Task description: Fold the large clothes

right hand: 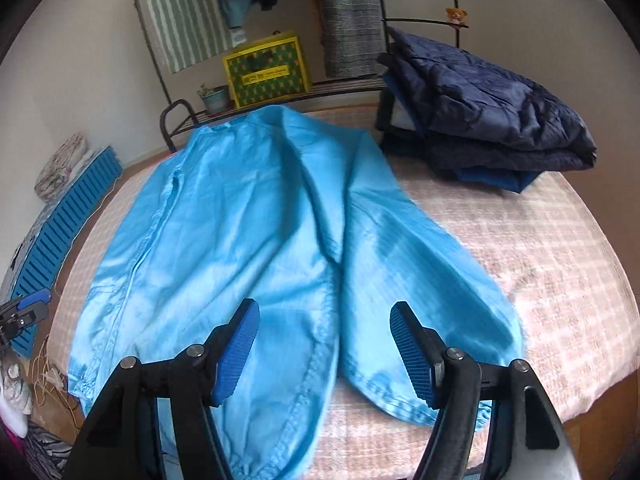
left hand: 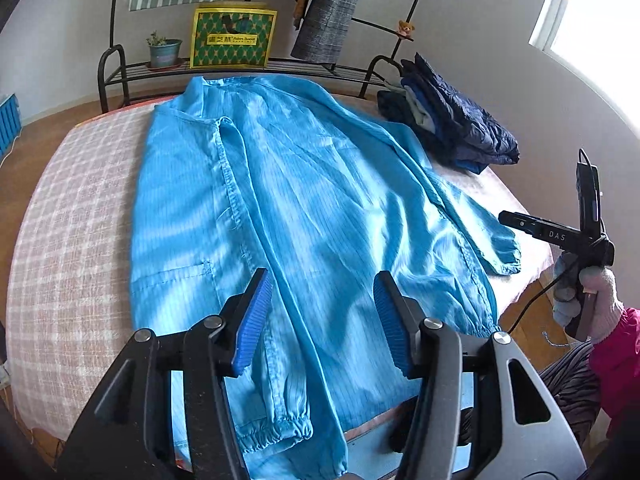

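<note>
A large light-blue coat (left hand: 300,200) (right hand: 240,220) lies spread flat on a table with a pink checked cover (left hand: 80,200) (right hand: 540,260), collar at the far end, sleeves with elastic cuffs toward me. My left gripper (left hand: 322,284) hovers open above the coat's lower middle, with nothing between its blue pads. My right gripper (right hand: 325,308) is also open, above the hem where the right sleeve meets the body, and holds nothing. In the left wrist view a gloved hand (left hand: 600,300) holds the right gripper's handle beside the table's right edge.
A stack of folded dark navy clothes (left hand: 452,120) (right hand: 480,120) sits at the table's far right corner. Behind the table stands a metal rack with a yellow-green bag (left hand: 234,36), a potted plant (left hand: 164,52) and hanging clothes. A blue slatted crate (right hand: 60,220) lies on the floor at left.
</note>
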Demonstrator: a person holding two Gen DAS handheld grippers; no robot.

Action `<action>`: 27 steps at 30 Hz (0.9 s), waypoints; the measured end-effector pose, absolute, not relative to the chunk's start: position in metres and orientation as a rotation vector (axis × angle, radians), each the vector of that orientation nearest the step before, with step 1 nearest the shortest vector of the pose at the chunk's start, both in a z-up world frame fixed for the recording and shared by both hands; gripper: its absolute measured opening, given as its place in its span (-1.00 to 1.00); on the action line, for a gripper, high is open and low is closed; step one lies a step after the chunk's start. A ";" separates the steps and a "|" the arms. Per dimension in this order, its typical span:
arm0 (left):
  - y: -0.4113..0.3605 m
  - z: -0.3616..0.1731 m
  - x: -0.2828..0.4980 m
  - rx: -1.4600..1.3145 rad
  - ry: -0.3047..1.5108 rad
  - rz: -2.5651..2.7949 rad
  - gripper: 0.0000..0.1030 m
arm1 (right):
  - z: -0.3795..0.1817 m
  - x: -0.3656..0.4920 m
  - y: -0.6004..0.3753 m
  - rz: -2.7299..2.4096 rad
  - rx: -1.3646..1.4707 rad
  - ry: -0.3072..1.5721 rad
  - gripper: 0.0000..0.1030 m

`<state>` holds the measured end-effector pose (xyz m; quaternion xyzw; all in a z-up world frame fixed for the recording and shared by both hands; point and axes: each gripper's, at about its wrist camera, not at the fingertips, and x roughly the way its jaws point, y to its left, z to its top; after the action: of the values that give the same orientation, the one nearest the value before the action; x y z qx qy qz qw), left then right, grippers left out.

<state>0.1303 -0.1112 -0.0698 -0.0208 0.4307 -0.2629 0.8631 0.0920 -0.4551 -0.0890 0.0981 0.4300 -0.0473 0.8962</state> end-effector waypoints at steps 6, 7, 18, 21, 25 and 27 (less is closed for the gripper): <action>-0.119 -0.071 0.149 -0.065 0.956 -0.561 0.05 | -0.098 0.075 -0.525 -0.270 0.280 0.931 0.36; -0.118 -0.072 0.150 -0.078 0.955 -0.559 0.06 | -0.101 0.073 -0.538 -0.291 0.319 0.938 0.36; -0.112 -0.096 0.156 -0.114 0.992 -0.527 0.05 | -0.167 0.049 -0.624 -0.389 0.820 0.935 0.32; -0.117 -0.092 0.154 -0.079 0.962 -0.534 0.05 | -0.167 0.055 -0.625 -0.381 0.790 0.931 0.28; -0.124 -0.094 0.154 -0.063 0.967 -0.546 0.05 | -0.169 0.067 -0.614 -0.299 0.780 0.944 -0.41; -0.127 -0.096 0.154 -0.049 0.973 -0.550 0.05 | -0.167 0.070 -0.608 -0.264 0.784 0.937 -0.85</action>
<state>0.1538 -0.1266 -0.0960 -0.0233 0.4616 -0.2607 0.8476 0.0702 -0.6075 -0.1667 0.3672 0.4385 -0.1236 0.8110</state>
